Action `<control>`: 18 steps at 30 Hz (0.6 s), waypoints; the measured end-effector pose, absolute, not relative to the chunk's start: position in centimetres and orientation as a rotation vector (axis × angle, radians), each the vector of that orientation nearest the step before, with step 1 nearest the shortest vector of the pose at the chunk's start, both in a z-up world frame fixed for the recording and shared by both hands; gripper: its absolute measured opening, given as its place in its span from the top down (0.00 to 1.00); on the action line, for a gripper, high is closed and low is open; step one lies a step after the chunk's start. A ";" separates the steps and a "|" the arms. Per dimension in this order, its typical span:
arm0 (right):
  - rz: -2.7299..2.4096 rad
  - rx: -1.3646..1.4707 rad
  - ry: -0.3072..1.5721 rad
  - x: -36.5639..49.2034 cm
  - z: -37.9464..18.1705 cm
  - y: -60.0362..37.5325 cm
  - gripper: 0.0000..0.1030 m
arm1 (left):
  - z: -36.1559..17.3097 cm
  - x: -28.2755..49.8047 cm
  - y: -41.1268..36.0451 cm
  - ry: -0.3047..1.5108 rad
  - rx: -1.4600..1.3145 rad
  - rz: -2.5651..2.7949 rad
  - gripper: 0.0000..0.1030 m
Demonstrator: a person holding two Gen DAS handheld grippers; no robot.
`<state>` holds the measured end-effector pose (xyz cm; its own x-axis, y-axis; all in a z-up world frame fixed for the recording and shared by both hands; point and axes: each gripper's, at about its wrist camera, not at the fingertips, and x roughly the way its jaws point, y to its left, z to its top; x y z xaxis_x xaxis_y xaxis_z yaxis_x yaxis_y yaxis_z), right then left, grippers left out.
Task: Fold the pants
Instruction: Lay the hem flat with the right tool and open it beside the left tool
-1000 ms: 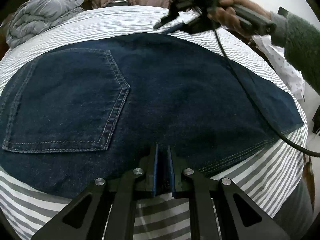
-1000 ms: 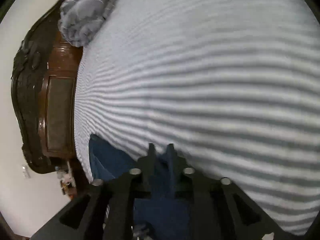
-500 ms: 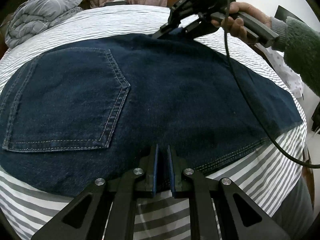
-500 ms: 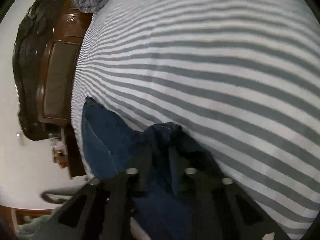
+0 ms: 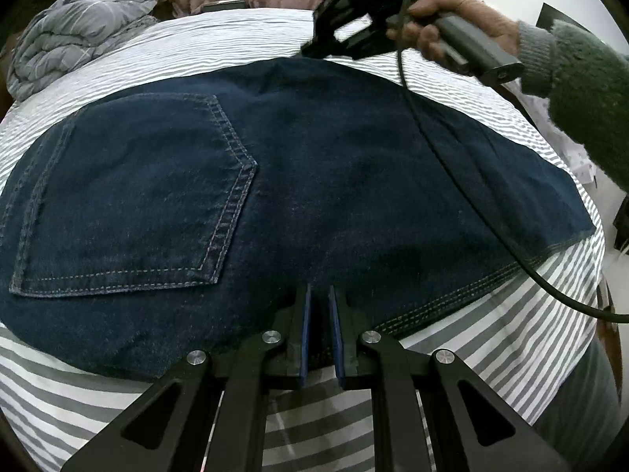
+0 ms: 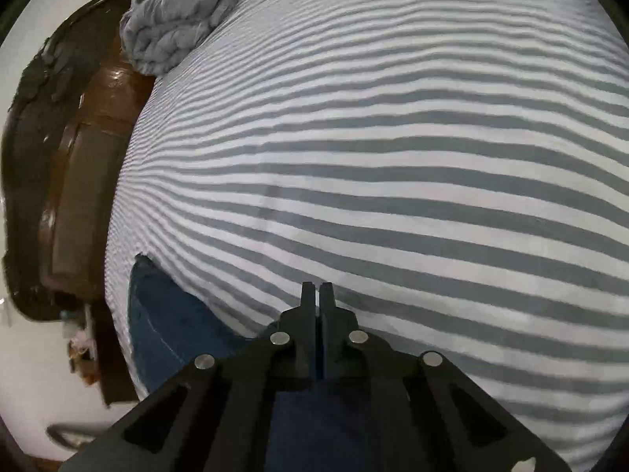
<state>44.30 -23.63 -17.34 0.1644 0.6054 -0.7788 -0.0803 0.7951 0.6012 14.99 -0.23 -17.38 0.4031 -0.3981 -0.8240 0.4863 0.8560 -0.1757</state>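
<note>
Right gripper (image 6: pixel 317 289) off the pants' (image 5: pixel 314 181) far edge, fingers (image 6: pixel 308 295) together.

A bed covered in a grey-and-white striped cotton sheet (image 5: pixel 491 354), bearing clothes and bedding.

Dark blue denim pants (image 5: pixel 314 181) lie flat across the sheet, back pocket up with pale stitching showing, their hem edge near the bed's right side. A crumpled pale grey quilt (image 5: pixel 74 43) is bunched at the far left corner, against the dark brown carved wooden headboard (image 6: pixel 67 181). Bare striped sheet stretches wide beyond the pants.
</note>
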 end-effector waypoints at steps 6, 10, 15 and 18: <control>0.521 0.379 1.245 40.7 -13.2 -24.3 0.87 | -15.7 15.0 -1.8 0.985 0.167 -0.515 0.87; 0.444 0.366 1.358 38.6 -16.7 -25.8 0.94 | -16.9 16.0 -1.4 1.027 0.157 -0.501 0.88; 0.331 0.348 1.343 37.7 -18.0 -28.5 1.00 | -16.9 16.2 -1.1 1.041 0.151 -0.495 0.91; 0.293 0.364 1.299 36.5 -16.2 -30.4 0.90 | -16.1 15.8 -2.1 1.025 0.205 -0.457 0.91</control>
